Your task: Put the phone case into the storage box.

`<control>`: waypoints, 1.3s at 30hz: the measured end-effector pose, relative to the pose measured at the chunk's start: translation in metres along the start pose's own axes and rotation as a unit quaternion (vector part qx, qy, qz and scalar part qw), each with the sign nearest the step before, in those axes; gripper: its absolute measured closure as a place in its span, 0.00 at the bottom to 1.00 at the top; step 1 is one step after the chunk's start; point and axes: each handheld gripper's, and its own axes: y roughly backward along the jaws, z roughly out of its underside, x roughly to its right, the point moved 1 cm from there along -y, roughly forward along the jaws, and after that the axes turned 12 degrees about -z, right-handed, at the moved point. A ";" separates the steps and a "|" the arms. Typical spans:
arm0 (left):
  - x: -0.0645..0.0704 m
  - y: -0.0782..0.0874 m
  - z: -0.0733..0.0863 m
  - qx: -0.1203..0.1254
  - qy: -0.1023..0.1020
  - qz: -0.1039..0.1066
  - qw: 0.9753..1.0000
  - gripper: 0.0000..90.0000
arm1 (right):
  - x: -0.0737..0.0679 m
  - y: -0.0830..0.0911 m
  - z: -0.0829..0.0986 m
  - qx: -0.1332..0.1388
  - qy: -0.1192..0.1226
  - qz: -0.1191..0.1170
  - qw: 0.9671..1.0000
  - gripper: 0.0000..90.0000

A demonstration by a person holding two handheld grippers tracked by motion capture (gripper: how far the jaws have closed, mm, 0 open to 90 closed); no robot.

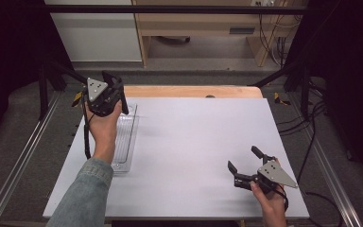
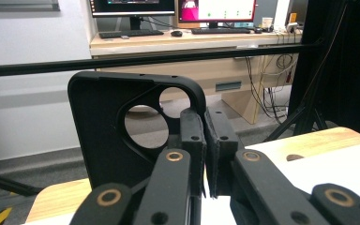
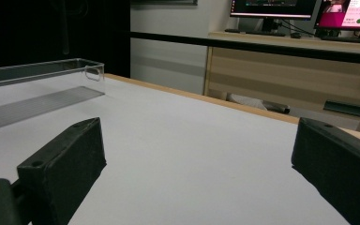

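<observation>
A pale wooden desk (image 2: 178, 42) is standing beyond the table, carrying two glowing monitors (image 2: 215, 8) and a keyboard (image 2: 124, 33). Grey carpet (image 1: 208, 61) is covering the floor, and cables (image 1: 269, 28) are hanging beside the desk.

You won't find any readable text, label, brand or number here; the monitors' (image 2: 176, 7) screens are too blurred.

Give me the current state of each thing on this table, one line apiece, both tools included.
Left tool: shut on the black phone case, lifted above the table's far-left corner.
Black phone case: held upright by its edge, camera cutouts see-through, off the table.
Clear tray: empty, flat on the table's left side, under the left hand.
Right tool: open, nothing between the jaws, low over the near-right of the table.
</observation>
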 end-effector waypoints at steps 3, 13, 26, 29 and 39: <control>-0.001 -0.004 0.001 -0.003 0.001 -0.003 1.000 0.96 | -0.002 0.003 0.000 -0.001 0.004 -0.003 1.000 0.04; -0.002 -0.021 0.005 -0.013 0.000 -0.005 1.000 0.96 | 0.000 0.000 0.003 -0.008 0.001 -0.009 1.000 0.04; -0.004 -0.022 0.005 -0.015 -0.004 -0.015 1.000 0.96 | 0.000 -0.001 0.003 -0.007 -0.002 -0.007 1.000 0.03; -0.003 -0.022 0.005 -0.015 -0.005 -0.015 1.000 0.96 | 0.001 -0.001 0.003 -0.007 -0.003 -0.007 1.000 0.03; -0.005 -0.024 0.009 -0.019 -0.001 -0.018 1.000 0.96 | 0.001 -0.001 0.004 -0.009 0.002 -0.004 1.000 0.04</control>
